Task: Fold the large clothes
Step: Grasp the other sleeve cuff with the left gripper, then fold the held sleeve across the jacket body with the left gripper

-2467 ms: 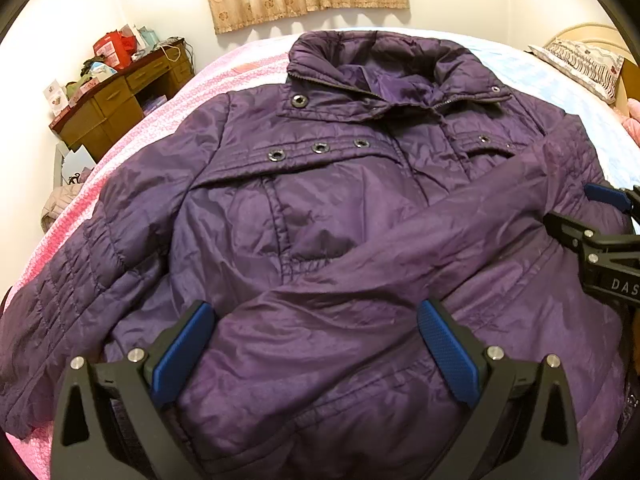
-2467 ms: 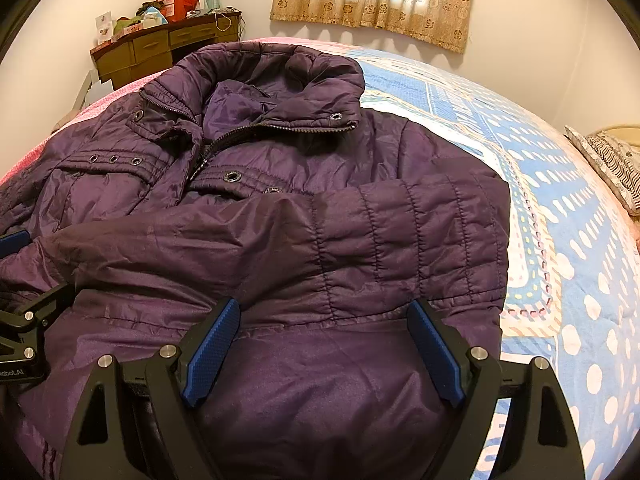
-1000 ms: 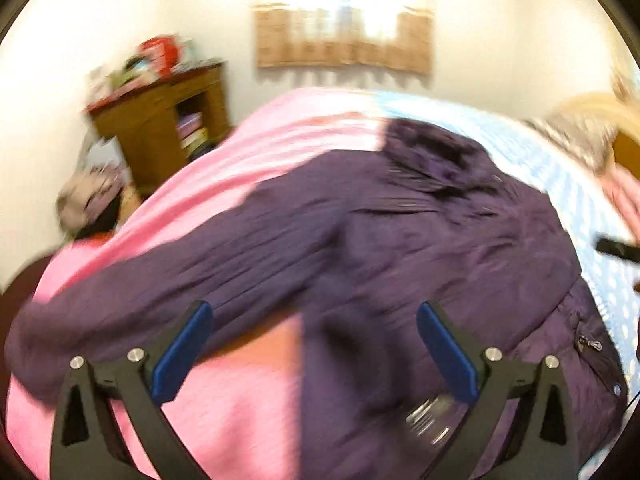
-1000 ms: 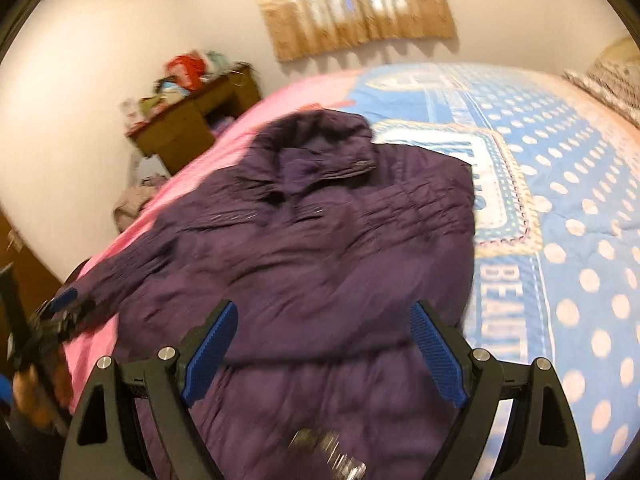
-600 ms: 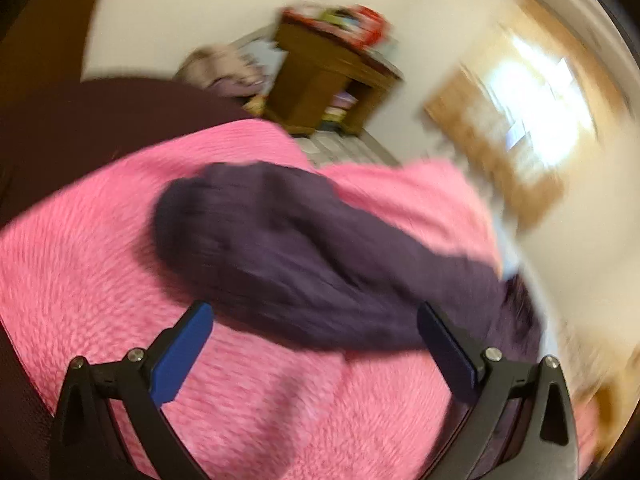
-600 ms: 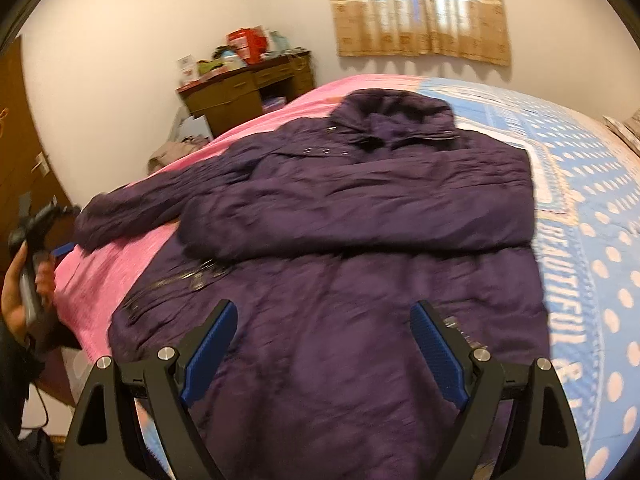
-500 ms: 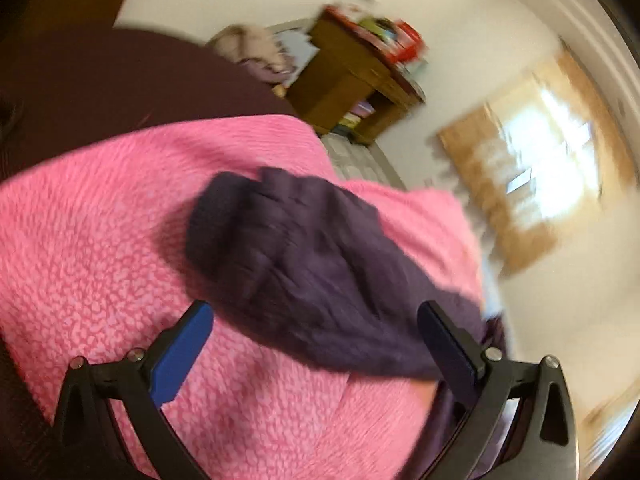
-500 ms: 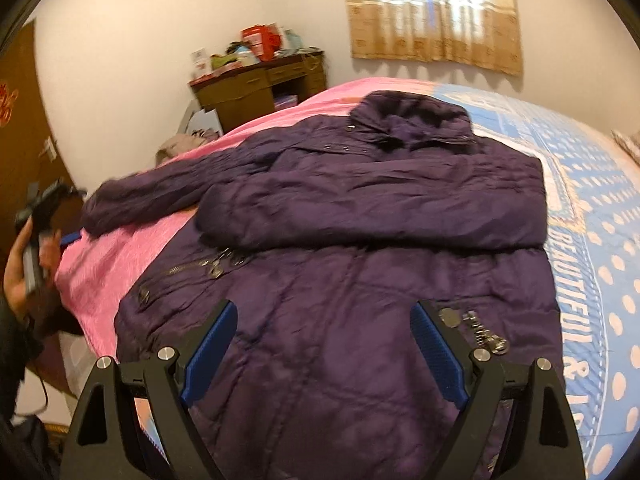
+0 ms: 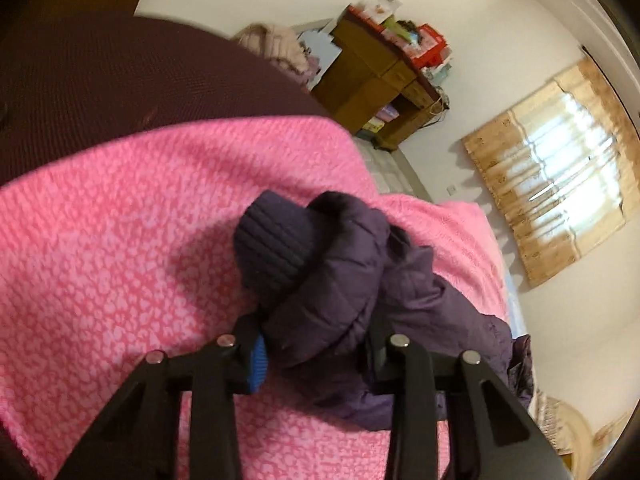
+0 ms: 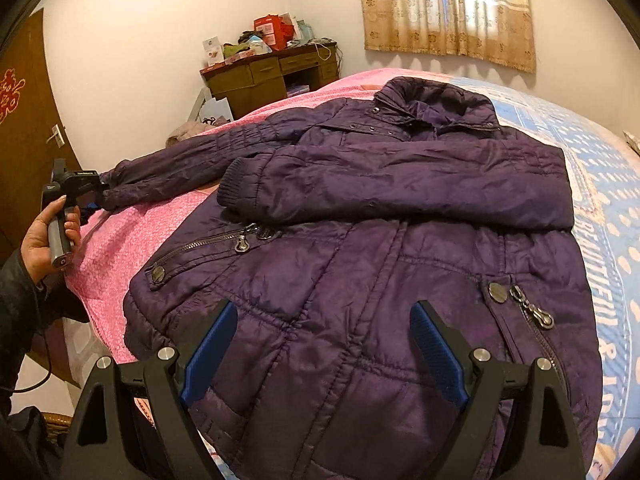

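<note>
- While the purple jacket (image 10: pixel 360 264) lies flat on the bed (image 10: pixel 612 208), one sleeve (image 10: pixel 188 168) stretches out to the left over the pink blanket (image 9: pixel 120 240), close to the bed's edge.
- The left gripper (image 9: pixel 316 344) is closing its jaws on the end of that sleeve, and the puffy cloth fills the gap between them, with the ribbed cuff (image 9: pixel 276 248) poking out past the tips.
- A hand (image 10: pixel 44 232) holds the left gripper's handle right beside the bed's left edge.
- The right gripper (image 10: pixel 320 348) hangs over the bottom part of the jacket with its blue pads (image 10: pixel 208 348) spread wide and nothing between them.
- The other sleeve (image 10: pixel 400 188) is folded across the chest of the jacket.
- Bare blue spotted bedding lies to the right of the jacket, and bare pink blanket lies between the long sleeve and the jacket's body.
- A brown desk (image 10: pixel 272 76) stands past the bed by the wall, and a dark door (image 10: pixel 20 120) stands at the far left.
- The left gripper's right pad is hidden behind the sleeve.
- The jacket's bottom hem is cut off behind the right gripper.
</note>
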### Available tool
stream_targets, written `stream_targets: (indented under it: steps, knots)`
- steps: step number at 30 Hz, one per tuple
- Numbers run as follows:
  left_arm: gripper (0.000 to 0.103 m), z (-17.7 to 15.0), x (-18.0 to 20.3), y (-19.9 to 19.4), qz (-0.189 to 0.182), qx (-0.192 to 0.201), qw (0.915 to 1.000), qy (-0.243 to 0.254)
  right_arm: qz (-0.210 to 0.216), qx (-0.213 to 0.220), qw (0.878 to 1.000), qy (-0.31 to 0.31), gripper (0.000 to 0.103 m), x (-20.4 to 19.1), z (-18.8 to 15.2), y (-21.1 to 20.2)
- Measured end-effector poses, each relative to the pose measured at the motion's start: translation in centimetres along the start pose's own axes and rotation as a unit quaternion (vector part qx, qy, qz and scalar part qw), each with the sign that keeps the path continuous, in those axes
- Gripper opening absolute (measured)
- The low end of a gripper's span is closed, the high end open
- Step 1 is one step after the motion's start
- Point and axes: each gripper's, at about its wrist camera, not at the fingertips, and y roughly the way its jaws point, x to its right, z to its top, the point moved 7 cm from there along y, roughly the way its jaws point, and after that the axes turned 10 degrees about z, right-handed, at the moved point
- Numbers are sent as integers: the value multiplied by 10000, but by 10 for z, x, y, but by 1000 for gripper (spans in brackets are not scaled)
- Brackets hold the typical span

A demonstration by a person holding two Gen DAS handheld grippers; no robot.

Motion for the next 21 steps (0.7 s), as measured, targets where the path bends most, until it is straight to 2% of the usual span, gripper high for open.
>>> stream_targets:
  steps: [3, 7, 9, 12, 14, 15, 18, 19, 21]
  knots:
    - [35, 15, 19, -13, -145, 282, 9995, 71, -28, 70, 9999, 136, 88, 6, -2, -6]
    - [35, 41, 70, -45, -380, 825, 9955, 286, -12, 291, 9990, 346, 88, 15, -2, -19]
    - [35, 46, 98, -63, -541, 1076, 9918, 428, 7, 438, 9980, 465, 88, 21, -2, -27]
    - [35, 42, 158, -98, -930, 1488, 9811, 815, 26, 540, 9968, 581, 88, 28, -4, -33]
    - [35, 32, 208, -119, -1305, 1659, 9710, 1121, 31, 607, 9959, 667, 88, 34, -6, -37]
    - [35, 22, 239, -130, -1508, 1721, 9641, 1345, 29, 656, 9952, 732, 88, 38, -7, -40]
    - [35, -17, 302, -150, -1918, 1768, 9455, 1947, 20, 777, 9925, 944, 88, 49, -12, -48]
    - [35, -45, 332, -157, -2106, 1769, 9333, 2307, 12, 812, 9916, 1009, 88, 53, -14, -50]
    - [35, -88, 366, -164, -2258, 1791, 9147, 2832, -50, 871, 9892, 1177, 88, 63, -19, -56]
